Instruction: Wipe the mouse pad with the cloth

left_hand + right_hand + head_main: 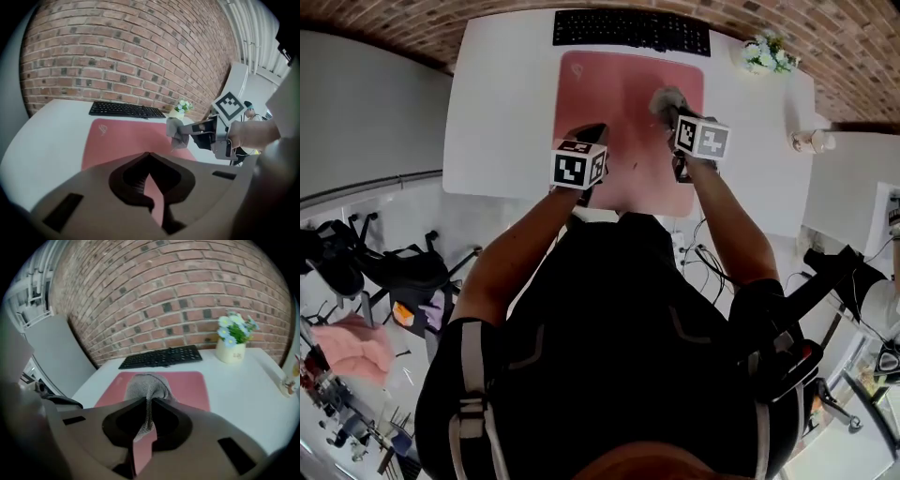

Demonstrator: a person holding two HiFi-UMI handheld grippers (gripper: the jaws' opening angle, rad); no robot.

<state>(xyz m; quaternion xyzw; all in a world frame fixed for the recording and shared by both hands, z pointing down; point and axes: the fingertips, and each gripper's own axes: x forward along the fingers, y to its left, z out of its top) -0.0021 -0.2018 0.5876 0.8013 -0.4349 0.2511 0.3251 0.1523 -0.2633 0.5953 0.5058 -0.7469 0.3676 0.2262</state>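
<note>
Two arms reach forward in the head view, left claw [592,132] and right claw [671,111] over the pad [609,89] on the desk [497,103]. Only the left gripper view shows the left jaws closed, empty. The right gripper view shows its jaws pinching the cloth [147,385], which rests on the pad.

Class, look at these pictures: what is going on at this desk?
A person works over a pink mouse pad on a white desk with two grippers. The right gripper is shut on a grey cloth held at the pad's far right part. The left gripper, jaws shut on nothing, sits over the pad's left side.
</note>
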